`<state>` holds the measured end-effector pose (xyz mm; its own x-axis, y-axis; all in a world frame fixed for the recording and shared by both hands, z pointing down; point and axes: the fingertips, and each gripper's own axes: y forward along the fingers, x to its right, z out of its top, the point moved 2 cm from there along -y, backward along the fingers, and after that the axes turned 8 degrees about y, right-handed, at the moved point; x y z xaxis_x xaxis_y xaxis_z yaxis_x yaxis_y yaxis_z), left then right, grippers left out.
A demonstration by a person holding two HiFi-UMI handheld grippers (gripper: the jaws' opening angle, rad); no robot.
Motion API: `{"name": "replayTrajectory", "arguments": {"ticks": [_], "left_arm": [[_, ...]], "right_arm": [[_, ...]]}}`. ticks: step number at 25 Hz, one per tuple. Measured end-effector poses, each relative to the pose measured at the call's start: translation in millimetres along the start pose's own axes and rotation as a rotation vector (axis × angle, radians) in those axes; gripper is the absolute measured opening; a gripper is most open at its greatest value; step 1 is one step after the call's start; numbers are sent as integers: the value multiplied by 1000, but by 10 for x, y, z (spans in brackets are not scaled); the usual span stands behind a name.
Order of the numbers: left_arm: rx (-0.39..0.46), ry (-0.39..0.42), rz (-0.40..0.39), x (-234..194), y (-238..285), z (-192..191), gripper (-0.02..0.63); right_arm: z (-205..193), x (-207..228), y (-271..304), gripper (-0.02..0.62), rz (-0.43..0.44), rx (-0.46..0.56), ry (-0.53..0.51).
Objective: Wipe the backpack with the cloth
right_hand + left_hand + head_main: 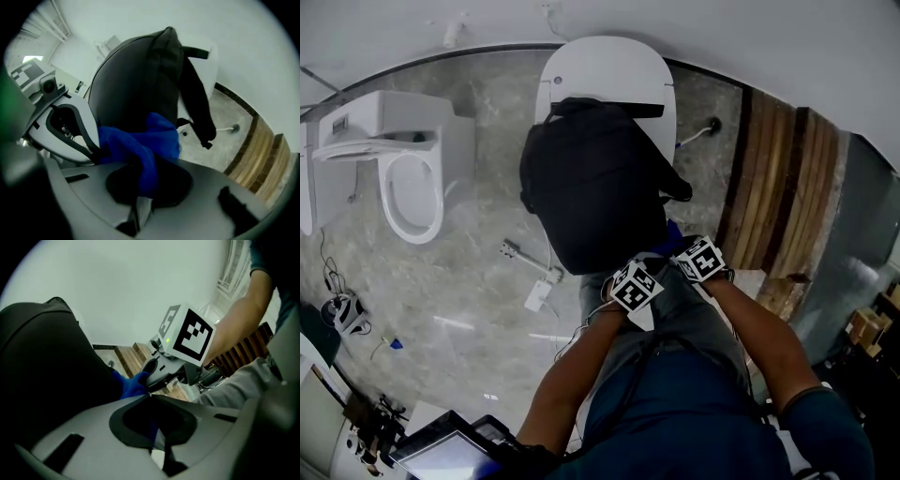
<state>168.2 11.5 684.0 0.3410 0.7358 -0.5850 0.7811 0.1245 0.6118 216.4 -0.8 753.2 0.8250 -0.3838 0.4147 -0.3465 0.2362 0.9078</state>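
Right gripper (142,164): we log it clamped on blue cloth (136,140) against near edge of black backpack (591,187); left gripper (150,397) jaws together; backpack rests on toilet lid (609,70).

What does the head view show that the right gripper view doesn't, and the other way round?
Only the head view: an open white ceramic toilet bowl on the left. Only the right gripper view: the right gripper shut on the fluffy blue cloth. Both: the black fabric backpack resting on a closed white toilet lid.
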Motion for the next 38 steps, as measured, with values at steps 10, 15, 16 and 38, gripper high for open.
{"name": "replayTrajectory", "arguments": {"ticks": [10,15,16,38], "left_arm": [[182,-118,69,-716,-328,938,15],[335,-254,80,-1063,-663,1318,15],[357,-263,94,-1143,-741,1385,15],[379,-258,638,-2772,-2712,479,15]], "right_arm": [[1552,456,-352,11,-3,292,179],[2352,430,-646,11,-8,416,121],[2487,428,-700,12,-19,430,100],[4254,-1248,-243,11,-24,305,-459]]}}
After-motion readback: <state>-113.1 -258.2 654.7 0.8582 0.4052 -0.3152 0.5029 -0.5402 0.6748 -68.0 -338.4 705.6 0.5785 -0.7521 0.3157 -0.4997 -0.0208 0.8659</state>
